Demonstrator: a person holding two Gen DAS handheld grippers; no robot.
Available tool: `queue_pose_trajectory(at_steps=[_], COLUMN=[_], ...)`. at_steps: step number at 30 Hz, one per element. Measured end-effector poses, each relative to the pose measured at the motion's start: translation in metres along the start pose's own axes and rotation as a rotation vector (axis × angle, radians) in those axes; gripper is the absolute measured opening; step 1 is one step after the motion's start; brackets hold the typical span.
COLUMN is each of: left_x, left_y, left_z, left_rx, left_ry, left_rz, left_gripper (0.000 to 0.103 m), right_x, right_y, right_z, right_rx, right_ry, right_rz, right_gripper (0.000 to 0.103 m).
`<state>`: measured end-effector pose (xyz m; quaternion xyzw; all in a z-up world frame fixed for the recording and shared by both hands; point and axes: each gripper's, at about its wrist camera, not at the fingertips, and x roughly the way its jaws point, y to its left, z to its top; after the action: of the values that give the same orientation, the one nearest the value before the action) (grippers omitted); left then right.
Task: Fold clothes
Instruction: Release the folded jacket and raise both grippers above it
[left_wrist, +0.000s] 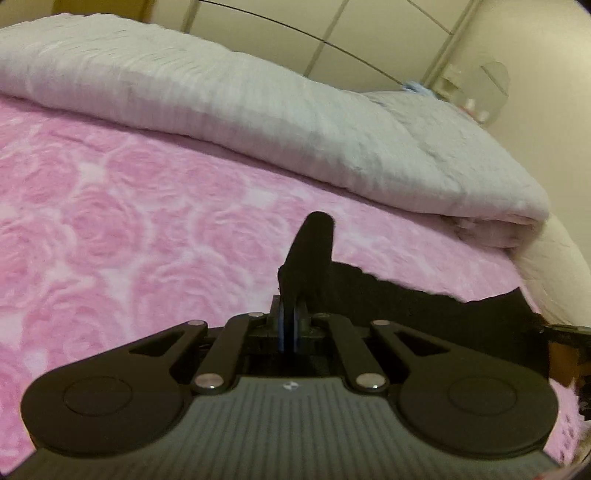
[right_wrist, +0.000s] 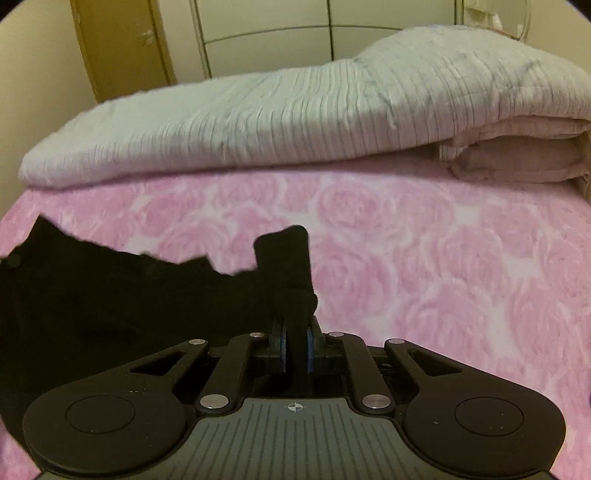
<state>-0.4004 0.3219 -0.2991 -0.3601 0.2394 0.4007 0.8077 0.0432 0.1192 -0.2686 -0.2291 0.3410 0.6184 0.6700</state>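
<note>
Over the pink rose blanket (left_wrist: 129, 221), left gripper (left_wrist: 289, 325) and right gripper (right_wrist: 295, 350) each pinch the black garment (right_wrist: 110, 295), stretched between the 2.

Each gripper, left gripper (left_wrist: 290, 325) and right gripper (right_wrist: 295, 349), is black, with silver rivets, blue-edged pads and ribbed grey housing.

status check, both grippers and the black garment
Left gripper shut on black garment. Right gripper shut on it too. Garment stretched between them over pink blanket. Nothing in the way.

Black garment (left_wrist: 424, 310), stretched between both grippers; raised over the pink bedspread
</note>
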Motion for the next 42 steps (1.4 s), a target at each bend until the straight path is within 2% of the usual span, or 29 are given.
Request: queue_pose_trajectory(at_steps=[3, 4, 5, 7, 10, 13, 15, 17, 18, 20, 23, 25, 27, 28, 30, 32, 34, 37, 38, 40, 41, 42], left_x=[0.009, 0.021, 0.033, 0.022, 0.004, -0.013, -0.025, -0.037, -0.043, -0.049, -0.056, -0.054, -0.05, -0.048, -0.059, -0.072, -0.087, -0.092, -0.084, -0.067, -0.066, -0.064], left_y=[0.011, 0.017, 0.021, 0.022, 0.023, 0.024, 0.025, 0.026, 0.019, 0.0, -0.026, -0.03, -0.022, -0.016, -0.014, -0.016, -0.024, -0.034, -0.035, -0.038, -0.043, -0.048], left_z=[0.001, -0.002, -0.004, -0.007, -0.01, -0.013, -0.015, -0.017, -0.023, -0.041, -0.077, -0.1, -0.122, -0.131, -0.131, -0.128, -0.121, -0.123, -0.129, -0.142, -0.144, -0.147], left_rx=[-0.026, -0.043, -0.055, -0.071, -0.095, -0.118, -0.134, -0.15, -0.131, -0.07, -0.001, -0.012, -0.047, -0.067, -0.093, -0.091, -0.074, -0.074, -0.07, -0.063, -0.035, -0.006], left_ry=[-0.002, 0.038, 0.067, 0.047, 0.015, -0.017, -0.038, -0.059, -0.041, 0.026, 0.12, 0.169, 0.22, 0.241, 0.249, 0.244, 0.227, 0.23, 0.261, 0.326, 0.324, 0.322], left_rz=[0.035, 0.057, 0.086, 0.113, 0.152, 0.192, 0.219, 0.245, 0.222, 0.166, 0.097, 0.11, 0.17, 0.201, 0.237, 0.279, 0.323, 0.335, 0.345, 0.363, 0.379, 0.395], left_gripper=[0.003, 0.005, 0.005, 0.01, 0.014, 0.014, 0.014, 0.014, 0.014, 0.014, 0.014, 0.014, 0.012, 0.006, 0.004, 0.005, 0.021, 0.027, 0.028, 0.028, 0.028, 0.028], right_x=[0.026, 0.038, 0.053, 0.079, 0.079, 0.054, 0.04, 0.026, 0.018, 0.004, -0.027, -0.044, -0.042, -0.037, -0.028, -0.038, -0.05, -0.072, -0.072, -0.059, -0.051, -0.05], right_y=[-0.004, -0.005, -0.007, -0.014, -0.019, -0.011, -0.003, 0.002, 0.003, 0.003, 0.009, 0.02, 0.032, 0.031, 0.031, 0.025, 0.028, 0.031, 0.032, 0.032, 0.03, 0.029], right_z=[0.005, 0.004, 0.0, -0.005, -0.008, -0.005, -0.003, -0.003, -0.005, -0.008, -0.027, -0.051, -0.082, -0.099, -0.129, -0.127, -0.114, -0.106, -0.108, -0.119, -0.129, -0.134], right_rx=[0.03, 0.039, 0.054, 0.093, 0.174, 0.159, 0.128, 0.094, 0.076, 0.095, 0.201, 0.219, 0.19, 0.168, 0.128, 0.176, 0.182, 0.204, 0.214, 0.242, 0.26, 0.291], right_ry=[-0.016, -0.008, 0.019, 0.132, 0.136, 0.084, 0.057, 0.019, -0.007, -0.003, 0.024, 0.044, 0.132, 0.173, 0.249, 0.223, 0.212, 0.127, 0.133, 0.206, 0.241, 0.239], right_rz=[-0.012, -0.021, -0.033, -0.06, -0.078, -0.113, -0.175, -0.279, -0.296, -0.256, -0.07, -0.005, -0.012, -0.04, -0.094, -0.106, -0.158, -0.151, -0.15, -0.157, -0.163, -0.167], right_gripper=[0.01, 0.01, 0.01, 0.01, 0.011, 0.015, 0.016, 0.016, 0.016, 0.016, 0.016, 0.016, 0.015, 0.015, 0.015, 0.015, 0.015, 0.015, 0.015, 0.016, 0.015, 0.016])
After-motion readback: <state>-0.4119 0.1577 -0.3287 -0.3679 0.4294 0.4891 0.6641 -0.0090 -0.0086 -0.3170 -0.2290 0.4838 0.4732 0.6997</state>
